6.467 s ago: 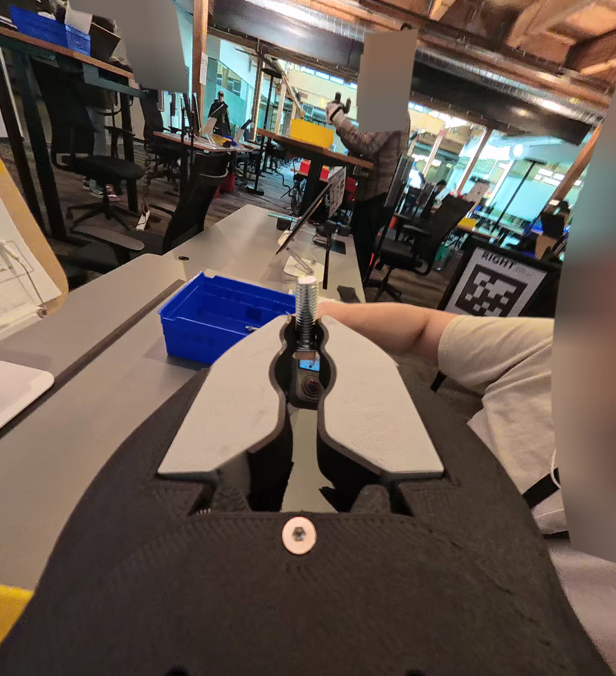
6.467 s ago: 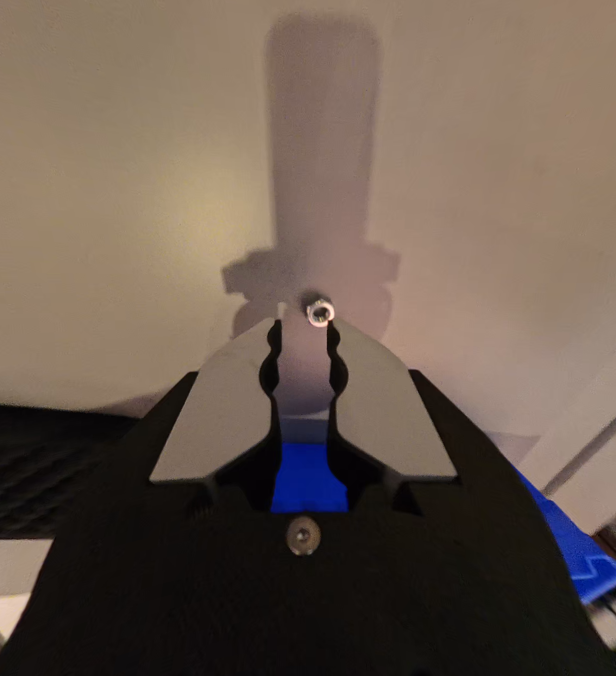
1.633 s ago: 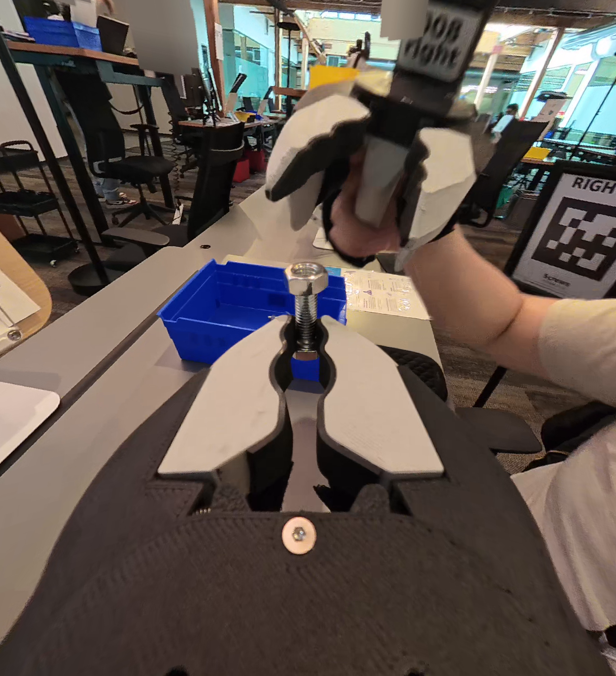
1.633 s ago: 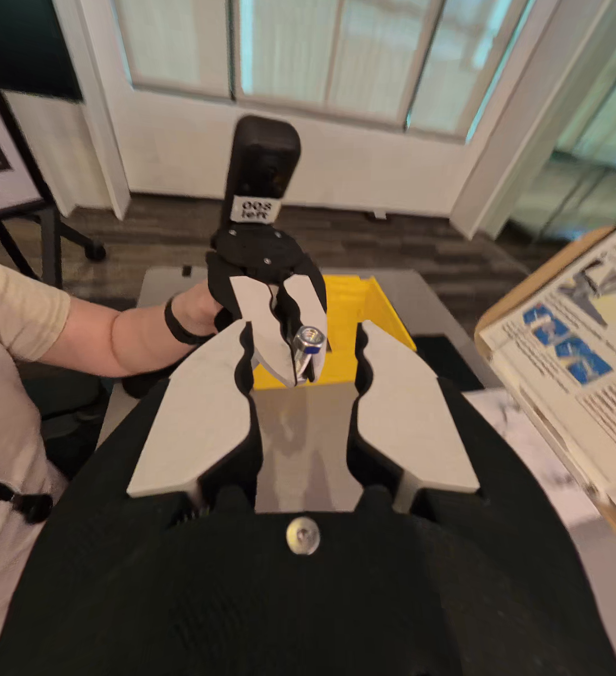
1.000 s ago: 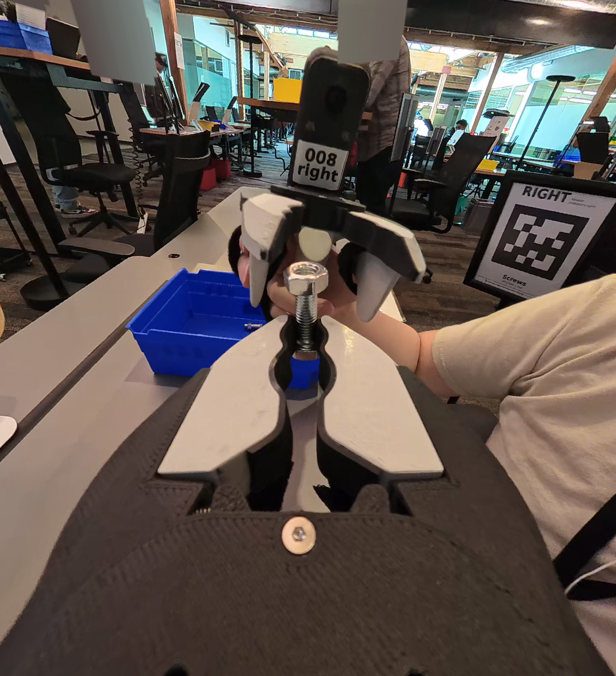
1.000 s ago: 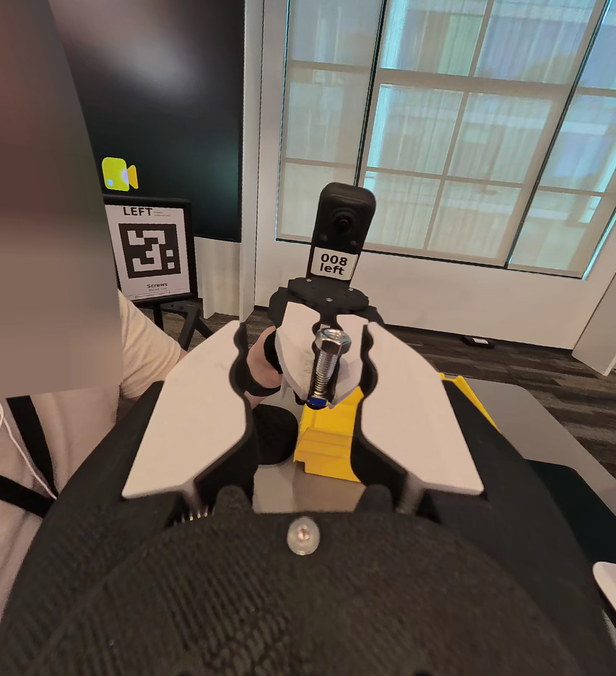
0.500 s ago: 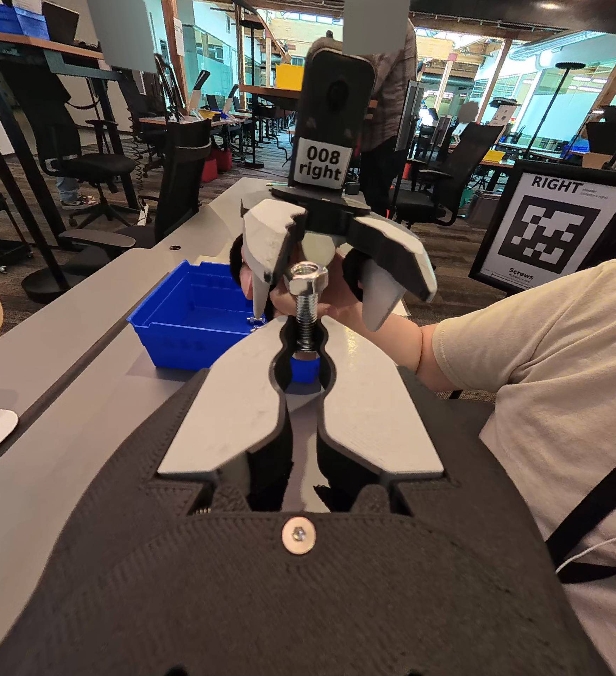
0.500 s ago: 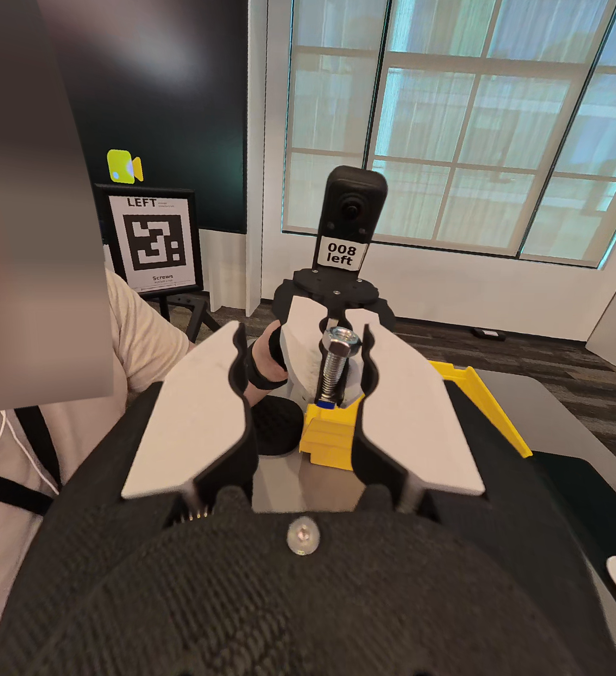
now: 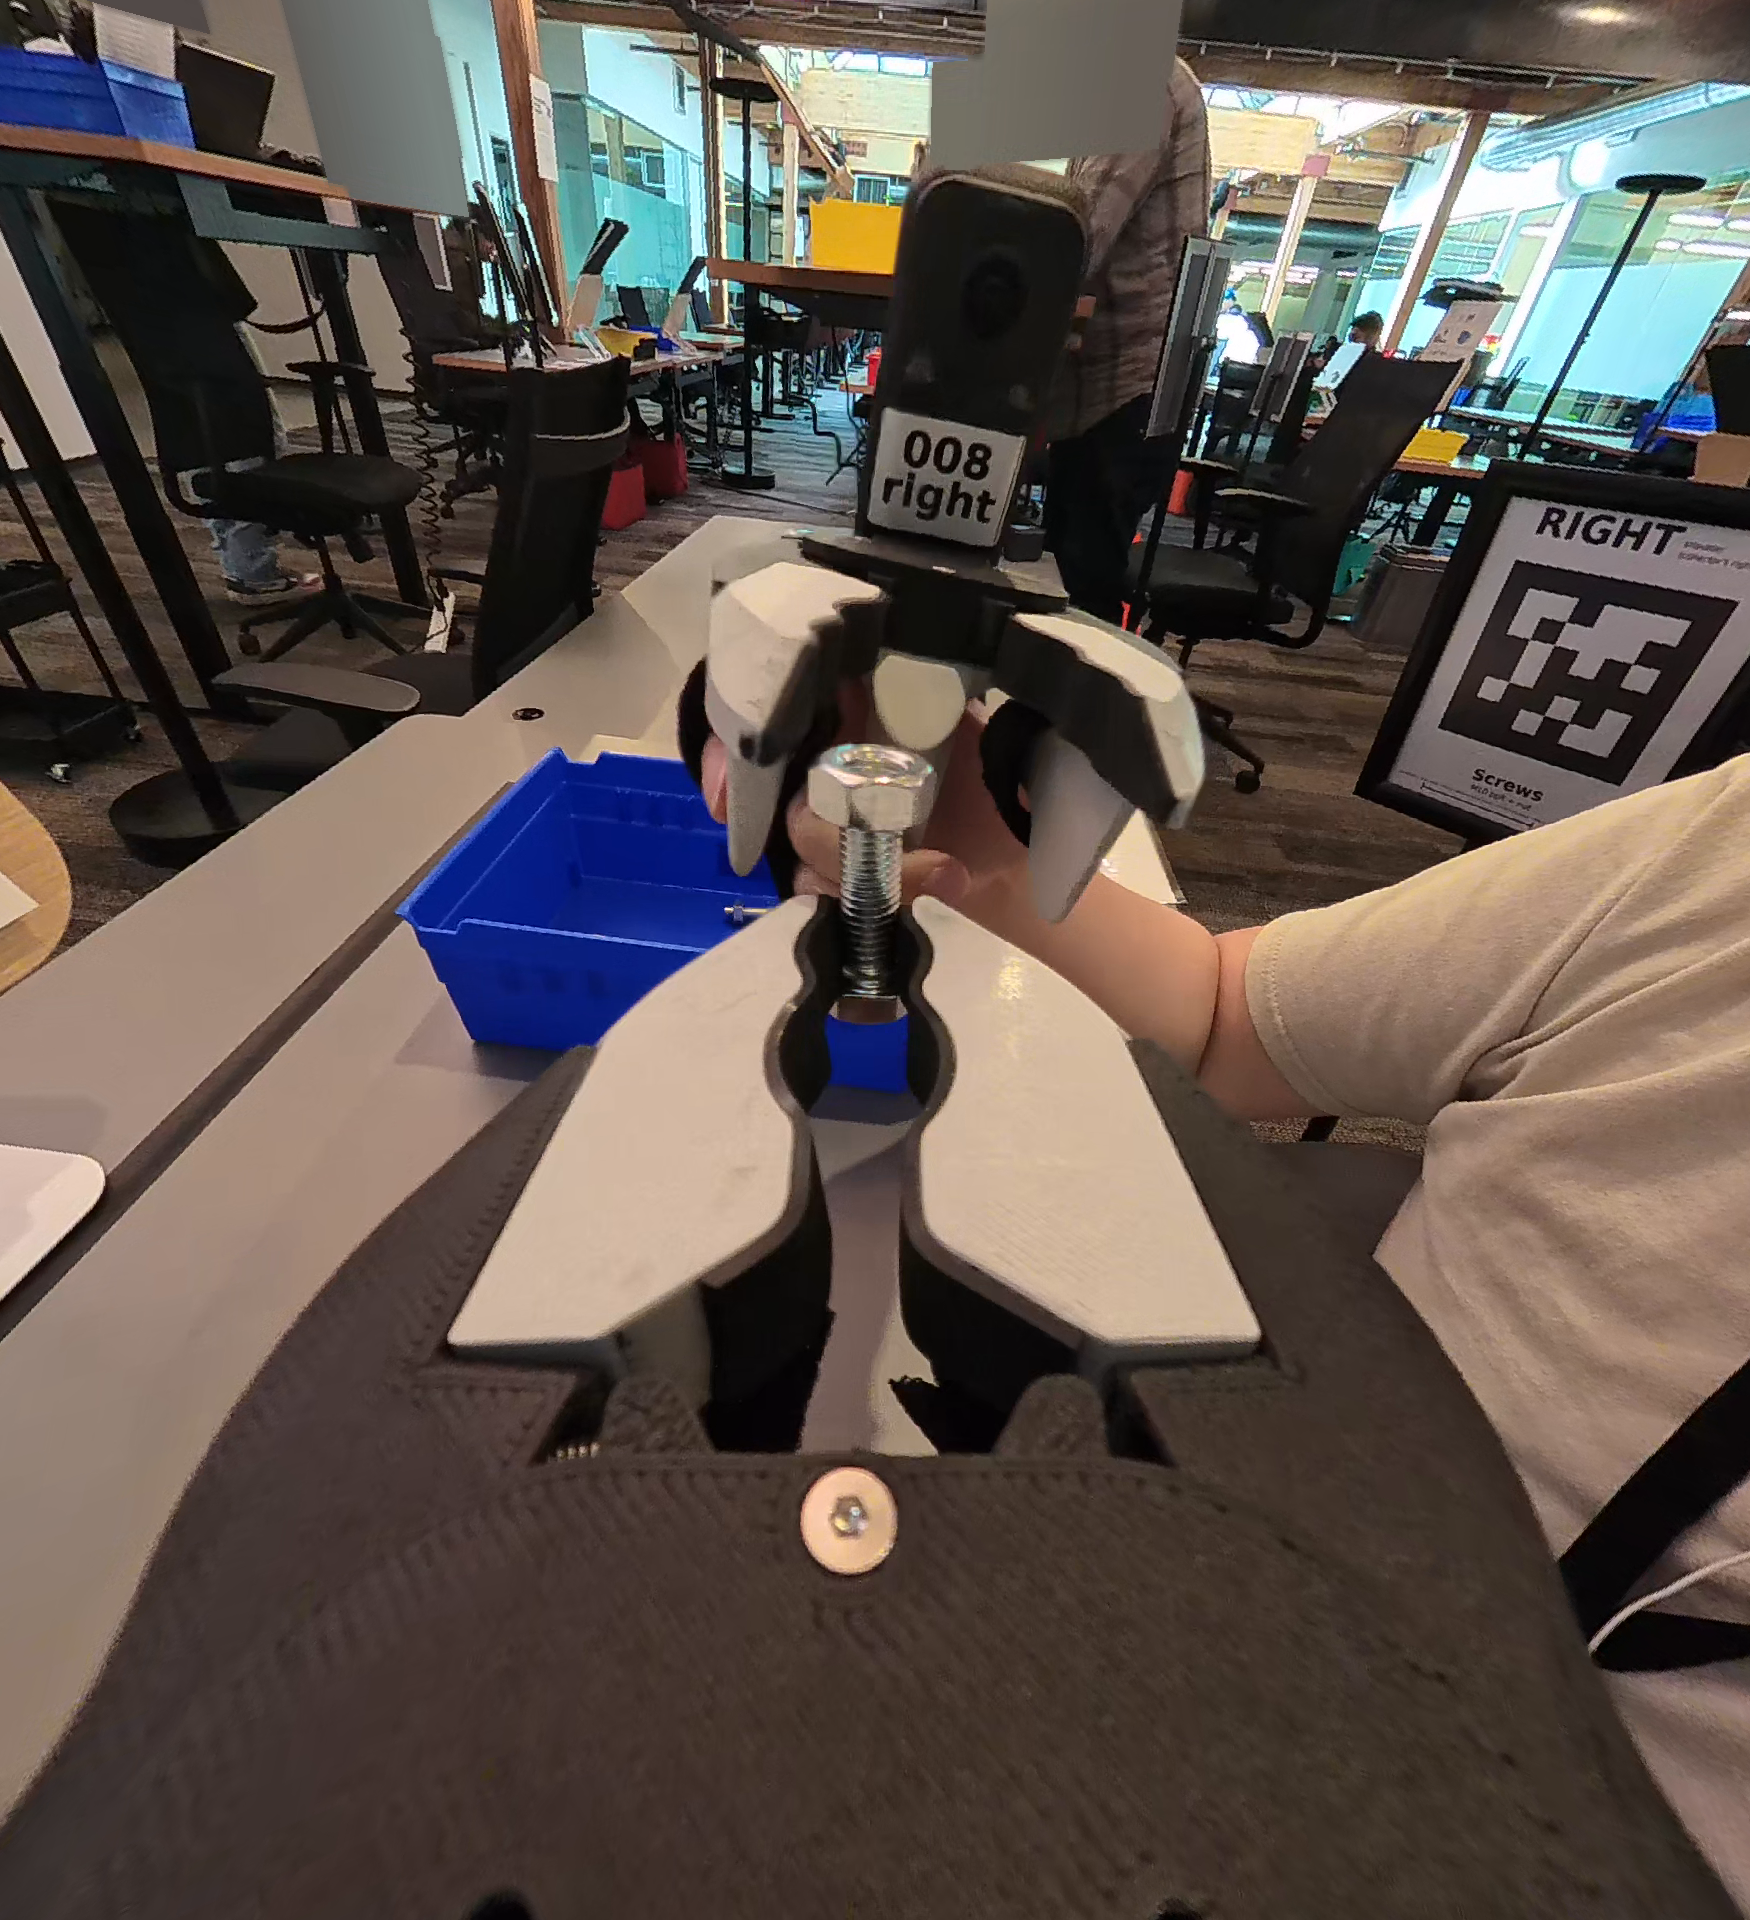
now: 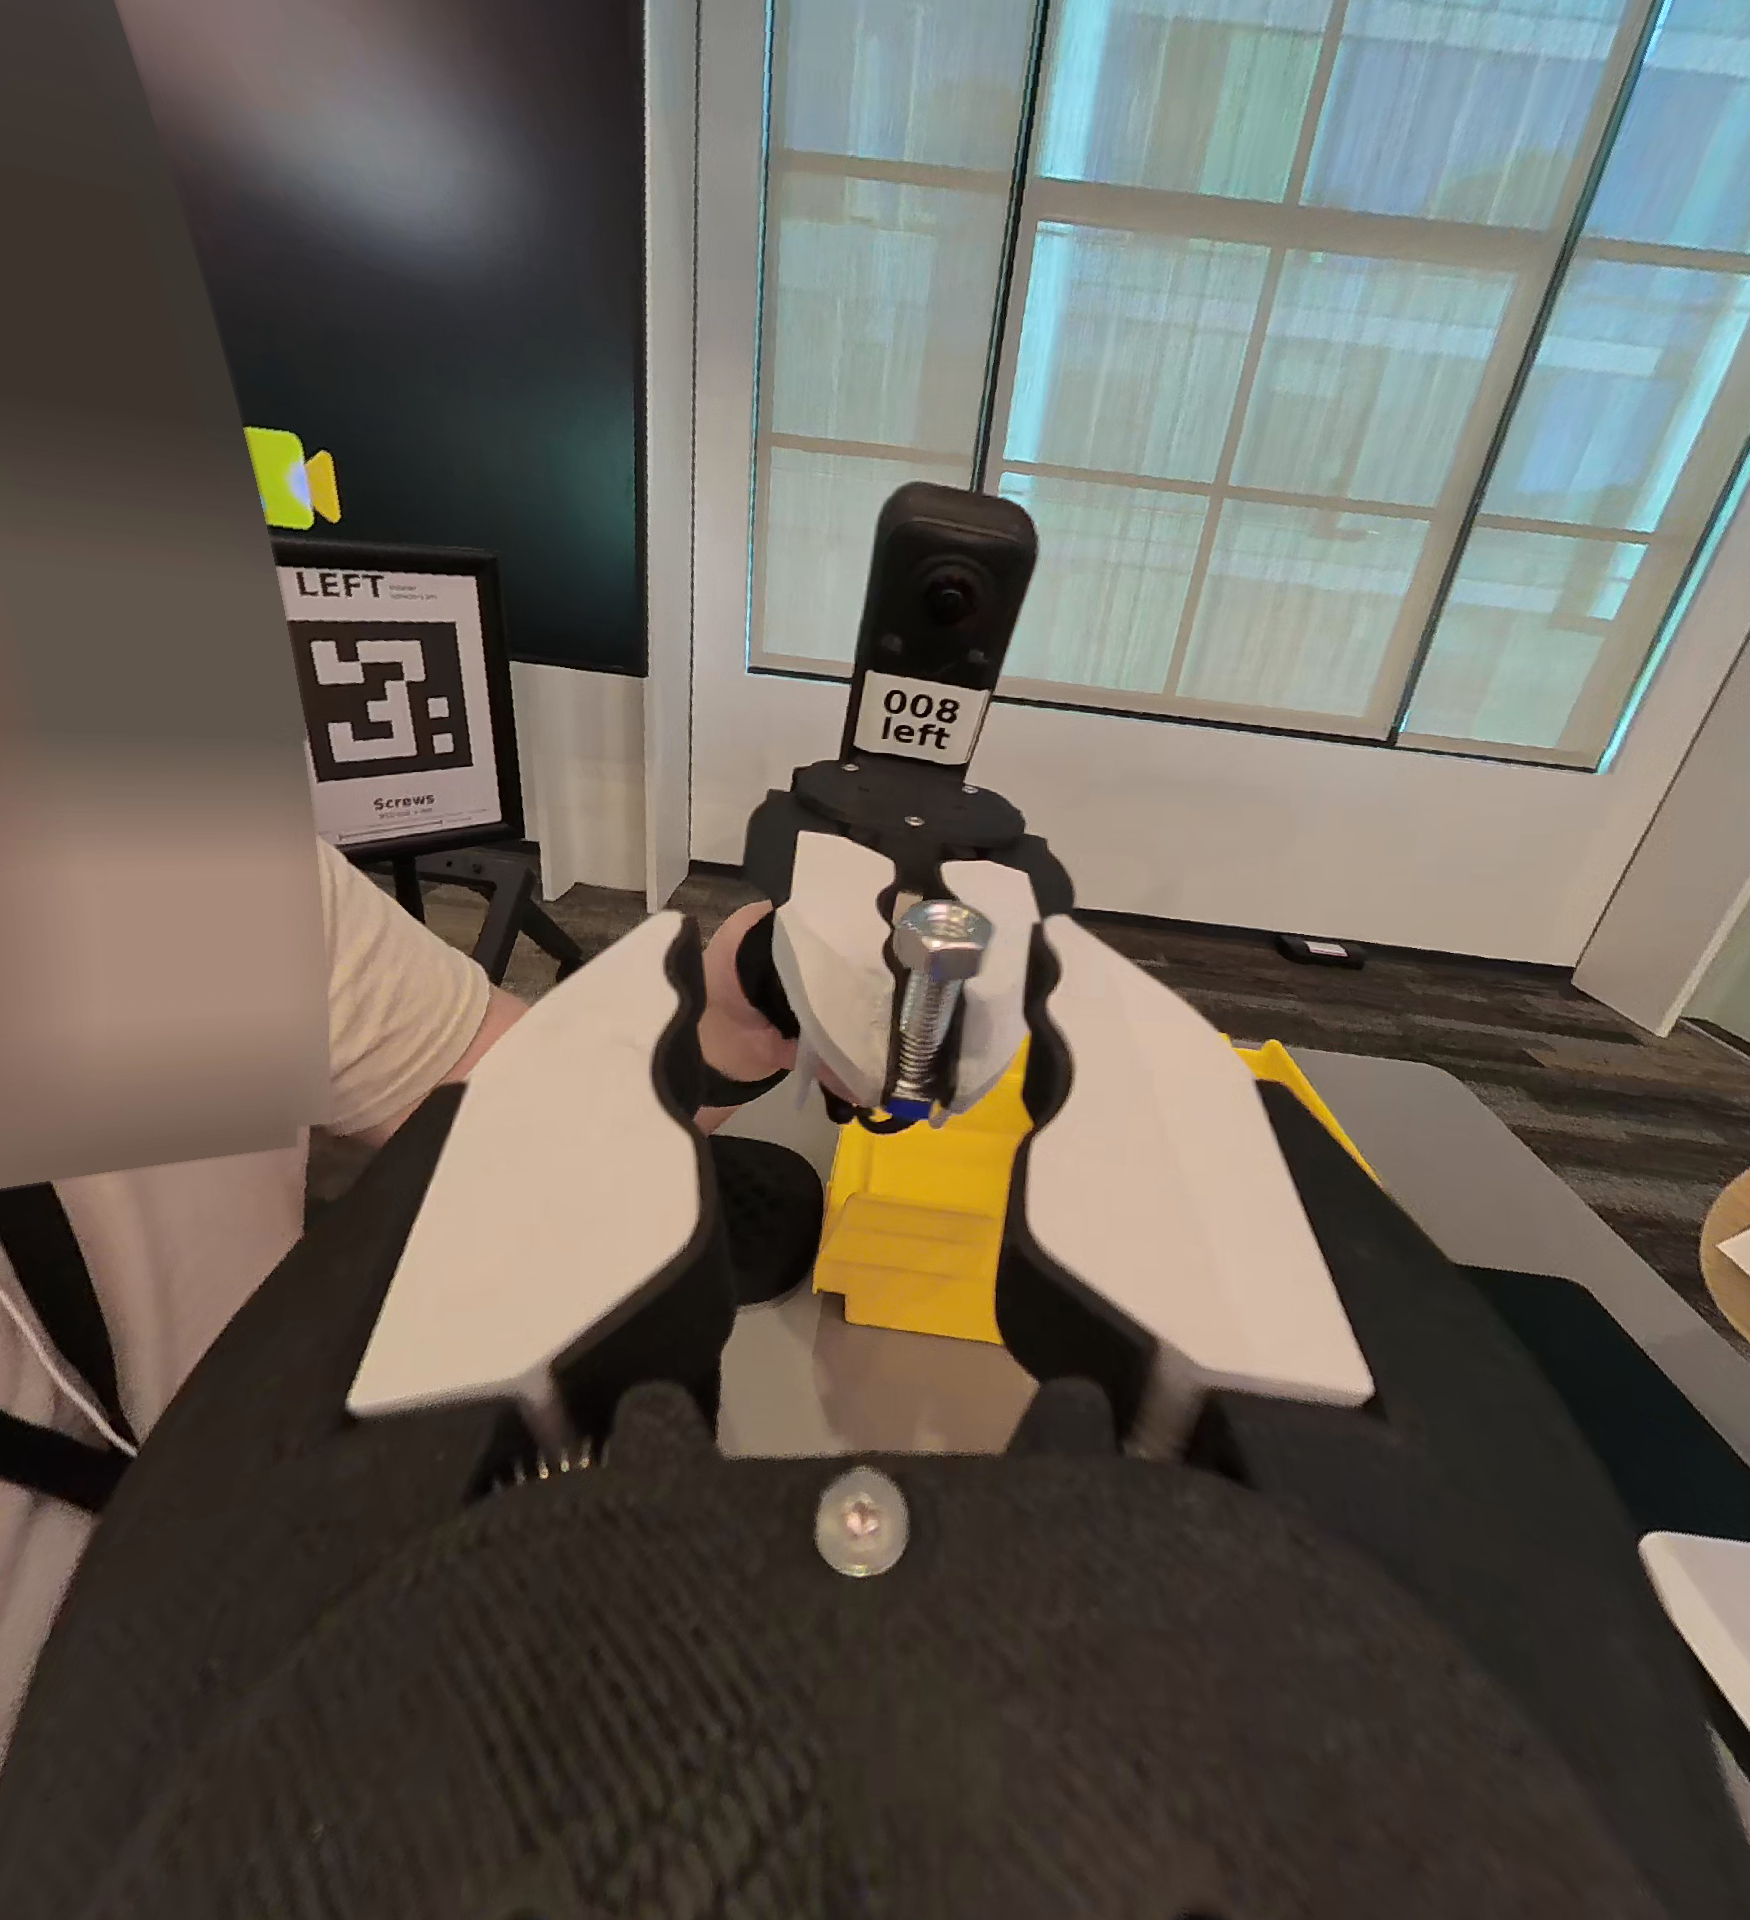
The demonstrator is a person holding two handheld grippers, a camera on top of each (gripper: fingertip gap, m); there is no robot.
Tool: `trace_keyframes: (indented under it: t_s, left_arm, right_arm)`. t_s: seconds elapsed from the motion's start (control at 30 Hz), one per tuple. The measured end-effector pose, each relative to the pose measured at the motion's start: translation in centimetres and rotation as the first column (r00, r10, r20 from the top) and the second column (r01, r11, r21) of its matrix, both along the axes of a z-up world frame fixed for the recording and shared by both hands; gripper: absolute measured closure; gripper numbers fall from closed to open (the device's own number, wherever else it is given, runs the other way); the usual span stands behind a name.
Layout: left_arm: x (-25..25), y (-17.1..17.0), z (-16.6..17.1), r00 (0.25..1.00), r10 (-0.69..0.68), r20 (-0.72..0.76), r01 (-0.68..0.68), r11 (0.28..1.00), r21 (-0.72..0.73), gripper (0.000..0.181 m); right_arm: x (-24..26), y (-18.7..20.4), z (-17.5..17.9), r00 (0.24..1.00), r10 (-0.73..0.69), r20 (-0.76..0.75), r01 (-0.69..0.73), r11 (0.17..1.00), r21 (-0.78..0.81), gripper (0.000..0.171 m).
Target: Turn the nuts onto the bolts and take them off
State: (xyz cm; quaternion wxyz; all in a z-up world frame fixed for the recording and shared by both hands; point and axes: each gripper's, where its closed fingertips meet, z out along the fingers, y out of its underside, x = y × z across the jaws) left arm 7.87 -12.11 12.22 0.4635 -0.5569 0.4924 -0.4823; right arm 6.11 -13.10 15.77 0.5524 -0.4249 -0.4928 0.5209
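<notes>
The left gripper (image 9: 869, 940) has its two pale fingers closed on the lower end of a silver bolt (image 9: 868, 894), which stands upright above the grey table (image 9: 175, 1049). A hex nut (image 9: 871, 787) sits at the bolt's top end, with the bare thread showing below it down to the fingertips. The right gripper (image 9: 912, 862) faces the left one from the far side, its fingers spread wide to either side of the nut and holding nothing; whether either finger touches the nut cannot be told.

In the right wrist view the right gripper (image 10: 855, 997) again shows a broad gap between its fingers, and through that gap the bolt (image 10: 921, 1034) and nut (image 10: 942, 935) appear, clamped in the left gripper (image 10: 897, 1101).

A blue bin (image 9: 580, 914) rests on the table far and left of the bolt, with a small bolt (image 9: 739, 912) lying inside it. A yellow bin (image 10: 912, 1226) sits on the table below the left gripper.
</notes>
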Motion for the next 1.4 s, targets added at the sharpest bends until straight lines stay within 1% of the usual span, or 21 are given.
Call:
trace_keyframes:
  t_s: [0.1, 0.33, 0.43, 0.57, 0.67, 0.7, 0.8, 0.87, 0.93, 1.0, 1.07, 1.2, 1.3, 1.4]
  left_arm:
    - [0.1, 0.1, -0.2, 1.000, 0.005, -0.006, -0.005, 1.000, 0.003, 0.172]
    - [-0.2, 0.6, 0.0, 1.000, 0.027, 0.007, -0.027, 1.000, -0.016, 0.172]
    - [-0.3, 0.7, 0.0, 1.000, 0.030, 0.006, -0.030, 0.999, -0.020, 0.172]
    - [-0.2, 0.6, 0.0, 1.000, 0.024, 0.006, -0.024, 0.999, -0.023, 0.171]
    - [-0.1, 0.5, -0.1, 1.000, 0.023, 0.002, -0.023, 1.000, -0.021, 0.172]
    - [-0.1, 0.6, -0.2, 1.000, 0.026, 0.000, -0.026, 0.999, -0.020, 0.172]
    - [-0.3, 1.0, -0.1, 0.999, 0.049, 0.005, -0.049, 0.999, -0.024, 0.172]
    - [-0.4, 1.2, 0.1, 0.998, 0.055, 0.016, -0.054, 0.998, -0.032, 0.172]
    - [-0.5, 1.2, 0.2, 0.998, 0.050, 0.024, -0.049, 0.998, -0.039, 0.172]
    - [-0.4, 1.0, 0.1, 0.999, 0.041, 0.021, -0.040, 0.998, -0.039, 0.172]
    - [-0.2, 0.7, 0.0, 0.999, 0.035, 0.014, -0.035, 0.999, -0.028, 0.172]
    - [0.0, 0.9, -0.2, 0.999, 0.049, 0.003, -0.049, 0.999, -0.014, 0.172]
    - [-0.4, 1.4, -0.1, 0.997, 0.071, 0.006, -0.071, 0.997, -0.017, 0.172]
    - [-0.6, 1.8, 0.0, 0.995, 0.094, 0.012, -0.094, 0.995, -0.018, 0.172]
  right_arm:
    - [-0.2, -0.1, -0.3, 1.000, 0.014, 0.011, -0.014, 1.000, -0.004, 0.112]
    - [0.0, -0.1, -0.5, 0.998, -0.035, 0.053, 0.032, 0.998, 0.049, 0.112]
    - [0.3, -0.3, -0.5, 0.998, -0.029, 0.062, 0.026, 0.998, 0.055, 0.113]
    - [0.5, 0.2, -0.1, 0.998, -0.056, 0.034, 0.054, 0.997, 0.053, 0.116]
    - [0.1, -0.1, -0.3, 0.999, -0.035, 0.039, 0.034, 0.999, 0.038, 0.113]
    - [0.0, -0.1, -0.4, 0.998, -0.042, 0.048, 0.040, 0.998, 0.043, 0.110]
    - [0.1, -0.1, -0.3, 0.997, -0.059, 0.057, 0.056, 0.997, 0.057, 0.110]
    - [0.3, -0.4, -0.2, 0.998, -0.038, 0.058, 0.035, 0.998, 0.048, 0.114]
    - [0.5, -0.1, 0.0, 0.997, -0.057, 0.047, 0.055, 0.997, 0.050, 0.115]
    - [0.5, 0.2, 0.2, 0.997, -0.074, 0.023, 0.073, 0.996, 0.045, 0.113]
    - [0.2, 0.2, 0.2, 0.998, -0.060, 0.013, 0.060, 0.998, 0.020, 0.109]
    - [-0.9, -0.1, -0.6, 0.998, -0.043, 0.053, 0.043, 0.999, 0.008, 0.102]
    - [-0.9, -0.1, -0.7, 0.995, -0.066, 0.075, 0.065, 0.998, 0.016, 0.094]
    - [-0.4, 0.0, -0.5, 0.994, -0.074, 0.074, 0.073, 0.997, 0.021, 0.098]
